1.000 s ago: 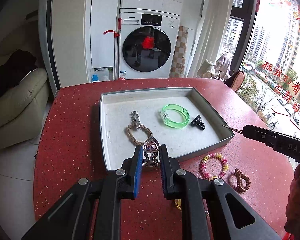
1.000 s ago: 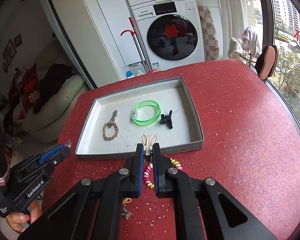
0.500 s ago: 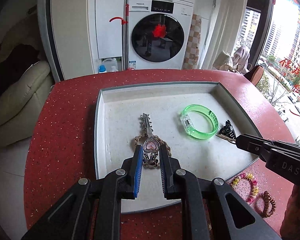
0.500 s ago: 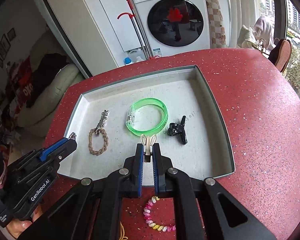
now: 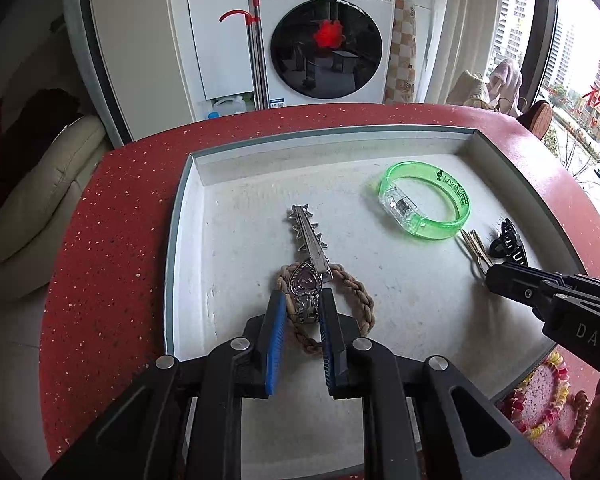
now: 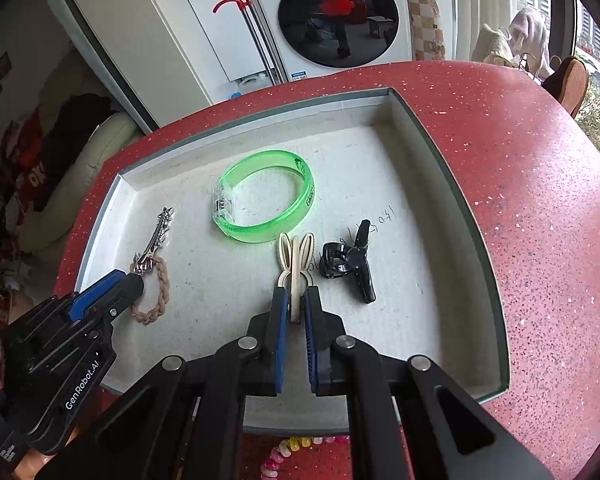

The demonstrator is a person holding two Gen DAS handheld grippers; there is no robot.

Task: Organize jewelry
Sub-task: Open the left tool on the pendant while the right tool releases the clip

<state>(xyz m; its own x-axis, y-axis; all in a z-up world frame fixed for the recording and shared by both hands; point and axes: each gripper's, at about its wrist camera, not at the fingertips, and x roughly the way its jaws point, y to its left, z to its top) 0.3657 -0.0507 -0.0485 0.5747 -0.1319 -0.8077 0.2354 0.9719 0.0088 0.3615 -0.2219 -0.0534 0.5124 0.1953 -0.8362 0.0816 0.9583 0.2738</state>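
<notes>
A grey tray sits on the red table. My left gripper is shut on a silver heart-shaped clip, held low over a braided brown bracelet and a spiky silver hair clip in the tray. My right gripper is shut on a cream rabbit-ear clip, held low inside the tray between the green bangle and a black claw clip. The green bangle and black clip also show in the left wrist view.
A coloured bead bracelet and a brown coil hair tie lie on the red table in front of the tray. A washing machine and a cream sofa stand beyond the table's far edge.
Both grippers have moved forward from the table's front over the tray rim and lower into the tray, each still holding its clip.
</notes>
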